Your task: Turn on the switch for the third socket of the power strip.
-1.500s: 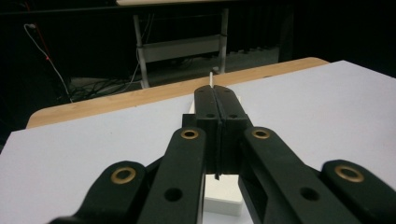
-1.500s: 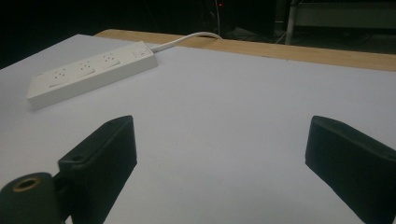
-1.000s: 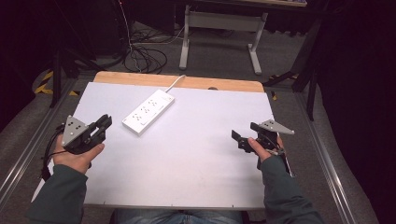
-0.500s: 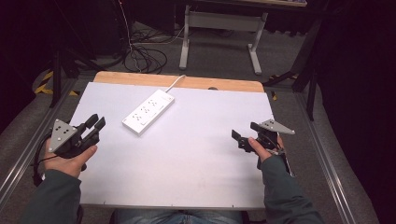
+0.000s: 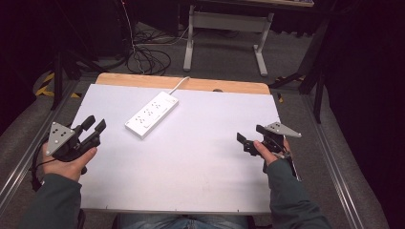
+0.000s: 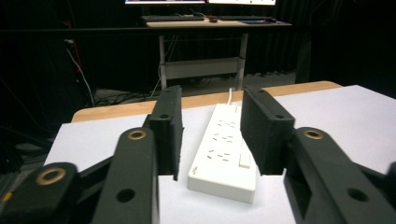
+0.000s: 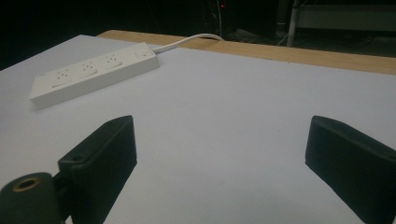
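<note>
Left gripper (image 5: 94, 125) aimed at power strip (image 5: 152, 114), jaws just opening, empty, right gripper (image 5: 249, 139) level, jaws wide apart

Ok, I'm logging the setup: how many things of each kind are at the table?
White power strip: 1
Handheld grippers, left gripper and right gripper, jaws apart with nothing between them: 2
White table: 1
Total: 4
</note>
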`<state>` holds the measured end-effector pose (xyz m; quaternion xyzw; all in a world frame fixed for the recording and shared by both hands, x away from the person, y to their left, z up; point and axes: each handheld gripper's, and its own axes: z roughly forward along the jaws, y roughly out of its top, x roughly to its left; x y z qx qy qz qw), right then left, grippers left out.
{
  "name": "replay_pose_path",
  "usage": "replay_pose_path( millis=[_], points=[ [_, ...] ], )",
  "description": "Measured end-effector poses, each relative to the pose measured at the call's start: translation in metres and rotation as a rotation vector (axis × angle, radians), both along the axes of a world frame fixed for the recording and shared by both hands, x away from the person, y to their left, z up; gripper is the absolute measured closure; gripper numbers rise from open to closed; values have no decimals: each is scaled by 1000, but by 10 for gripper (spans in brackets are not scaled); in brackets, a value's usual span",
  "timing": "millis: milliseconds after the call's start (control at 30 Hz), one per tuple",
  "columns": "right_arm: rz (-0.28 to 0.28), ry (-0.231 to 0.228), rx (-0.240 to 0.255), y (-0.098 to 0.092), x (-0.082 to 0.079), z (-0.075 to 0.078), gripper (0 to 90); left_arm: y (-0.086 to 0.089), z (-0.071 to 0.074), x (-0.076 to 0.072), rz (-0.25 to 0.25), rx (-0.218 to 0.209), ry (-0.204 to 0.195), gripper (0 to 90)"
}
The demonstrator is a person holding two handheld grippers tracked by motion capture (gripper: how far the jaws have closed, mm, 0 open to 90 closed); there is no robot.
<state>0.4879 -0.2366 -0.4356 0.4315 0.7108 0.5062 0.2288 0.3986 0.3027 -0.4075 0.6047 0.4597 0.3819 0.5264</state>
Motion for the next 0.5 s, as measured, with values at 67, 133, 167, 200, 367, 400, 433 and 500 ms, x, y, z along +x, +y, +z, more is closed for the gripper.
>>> replay_pose_path(
  millis=[67,133,167,200,367,400,433,500],
  points=[
    [0,-1,0,0,0,0,93,1,-1,1,-1,-2,4,551],
    [1,-2,2,0,0,0,93,1,-1,1,1,-3,10,507],
    [0,-2,3,0,0,0,93,1,-2,2,-2,-2,14,485],
    [0,-3,4,-1,0,0,93,1,-2,2,-3,-1,17,468],
    [0,-3,4,0,0,1,93,0,-1,2,27,8,19,379],
    [0,-3,4,0,0,1,93,1,-1,2,30,3,21,363],
    [0,-4,4,0,0,1,93,1,-1,3,37,-1,21,352],
    [0,-3,3,0,0,1,93,1,-1,3,40,-3,19,345]
  ],
)
